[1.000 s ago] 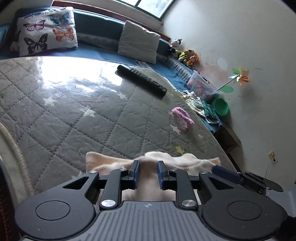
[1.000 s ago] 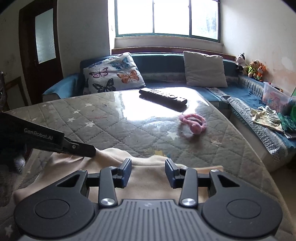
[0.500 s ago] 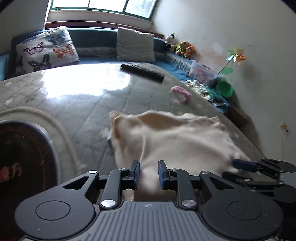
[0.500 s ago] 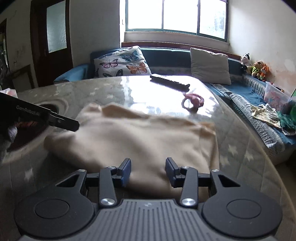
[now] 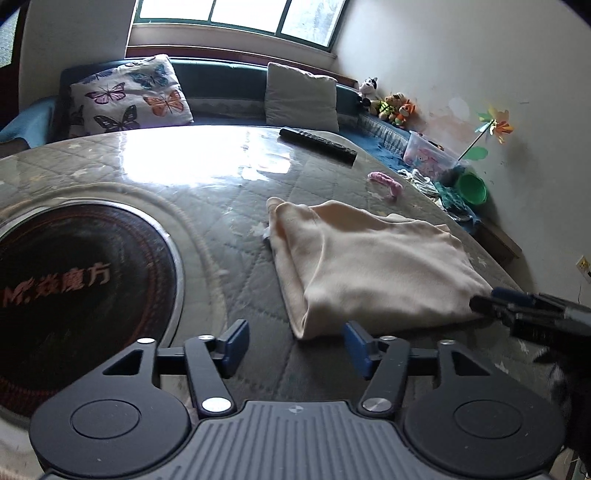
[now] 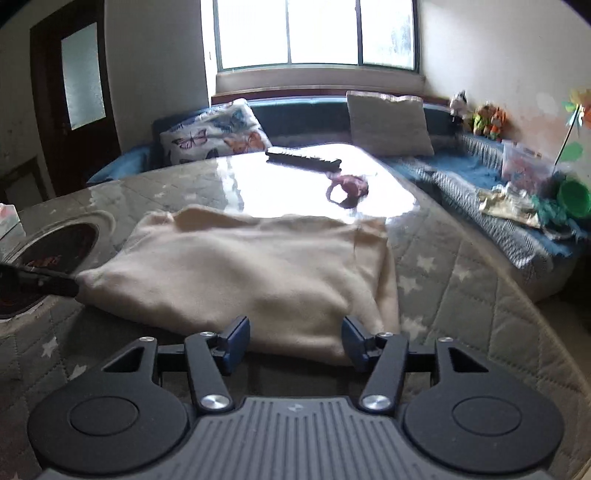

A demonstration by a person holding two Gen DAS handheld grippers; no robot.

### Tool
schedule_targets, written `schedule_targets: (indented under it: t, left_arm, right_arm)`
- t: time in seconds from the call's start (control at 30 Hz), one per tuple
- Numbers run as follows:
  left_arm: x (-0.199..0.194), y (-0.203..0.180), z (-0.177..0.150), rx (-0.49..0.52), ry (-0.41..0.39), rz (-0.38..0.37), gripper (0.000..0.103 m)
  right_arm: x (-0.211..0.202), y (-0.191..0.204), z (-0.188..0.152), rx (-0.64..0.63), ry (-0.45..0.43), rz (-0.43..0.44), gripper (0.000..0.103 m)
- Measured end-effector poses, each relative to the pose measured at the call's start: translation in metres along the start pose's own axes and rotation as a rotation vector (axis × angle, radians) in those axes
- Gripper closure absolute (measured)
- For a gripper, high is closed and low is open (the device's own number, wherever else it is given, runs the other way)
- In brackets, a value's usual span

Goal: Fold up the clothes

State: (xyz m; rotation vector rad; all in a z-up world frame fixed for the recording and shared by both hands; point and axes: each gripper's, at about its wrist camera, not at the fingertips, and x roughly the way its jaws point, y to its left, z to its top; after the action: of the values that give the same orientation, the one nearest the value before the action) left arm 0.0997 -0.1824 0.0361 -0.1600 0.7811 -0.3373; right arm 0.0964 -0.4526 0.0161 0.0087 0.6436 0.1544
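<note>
Cream garment (image 5: 373, 258) lying folded on quilted grey star-print table cover (image 5: 229, 192), just right of round dark burner plate (image 5: 74, 280) sunk into table. Near edge of folded cloth sitting just ahead of left gripper (image 5: 295, 347), near corner falling between its blue pads (image 5: 236, 341) without touching either. Jaws having just been opening, now standing wide, gripping nothing.

Seen from right wrist view, same cream garment (image 6: 243, 269) spreading across table, front hem reaching in between the pads of right gripper (image 6: 295, 341). Jaws likewise having just been opening, now parted wide; cloth lying between the pads, not pinched. Tip of left gripper (image 6: 40, 282) showing at left edge of that view, close against far left corner of garment; tip of right gripper (image 5: 517, 306) showing at right edge of left wrist view, close to garment's right corner, contact not clear.

Further back on table: black remote control (image 5: 317, 144) and pink hair tie (image 5: 384, 182), both well apart from garment. Beyond table, blue sofa (image 6: 306, 110) carrying butterfly-print cushion (image 5: 129, 96) and plain grey cushion (image 5: 301, 98); plush toys (image 5: 391, 103) lined along wall, green bowl (image 5: 472, 188) and clear plastic box (image 5: 426, 155) near them, window (image 6: 317, 33) above.
</note>
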Motion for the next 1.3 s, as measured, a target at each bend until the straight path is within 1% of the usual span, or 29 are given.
schedule_targets:
  t: [0.03,0.07,0.17,0.23,0.27,0.37,0.47,0.53,0.57,0.67,0.9,1.07,1.17,1.3]
  left_arm:
    - [-0.003,0.001,-0.003,-0.002,-0.004,0.003,0.032]
    - [-0.006,0.001,-0.006,-0.005,-0.008,0.006,0.026]
    - [-0.016,0.003,-0.013,-0.007,-0.019,0.022,0.013]
    - [-0.023,0.003,-0.017,0.001,-0.034,0.032,0.009]
    - [-0.025,0.003,-0.018,0.003,-0.038,0.031,0.007]
    - [-0.032,0.001,-0.021,0.011,-0.050,0.023,0.000]
    - [-0.037,-0.003,-0.026,0.017,-0.057,0.019,0.000]
    - [-0.039,-0.004,-0.029,0.013,-0.061,0.017,0.000]
    - [-0.040,-0.004,-0.031,0.011,-0.060,0.019,0.000]
    - [-0.043,-0.006,-0.036,0.013,-0.057,0.036,0.000]
    - [-0.048,-0.010,-0.048,0.000,-0.041,0.073,0.000]
    - [-0.053,-0.012,-0.054,-0.007,-0.028,0.102,0.000]
    - [-0.054,-0.014,-0.057,-0.005,-0.015,0.129,0.000]
    - [-0.057,-0.016,-0.062,-0.005,-0.004,0.143,0.000]
  right_arm:
    - [0.000,-0.001,0.001,0.011,-0.006,0.001,0.040]
    - [0.002,-0.003,0.003,0.027,-0.005,0.006,0.037]
    - [0.010,-0.007,0.001,0.042,0.019,0.005,0.036]
    - [0.006,-0.003,-0.002,0.024,0.012,-0.002,0.035]
    - [0.003,-0.001,-0.003,0.017,0.006,-0.003,0.029]
    - [-0.009,0.004,-0.006,0.014,-0.020,-0.009,0.020]
    - [-0.019,0.006,-0.008,0.029,-0.040,-0.019,0.012]
    - [-0.024,0.008,-0.010,0.047,-0.048,-0.013,0.010]
    - [-0.026,0.009,-0.011,0.054,-0.050,-0.010,0.005]
    - [-0.034,0.017,-0.015,0.052,-0.063,-0.019,0.000]
    - [-0.050,0.036,-0.021,0.033,-0.064,-0.001,0.000]
    - [-0.061,0.051,-0.025,0.007,-0.076,-0.016,0.000]
    - [-0.065,0.057,-0.028,0.013,-0.076,-0.006,0.000]
    - [-0.071,0.064,-0.033,0.023,-0.081,-0.017,0.000]
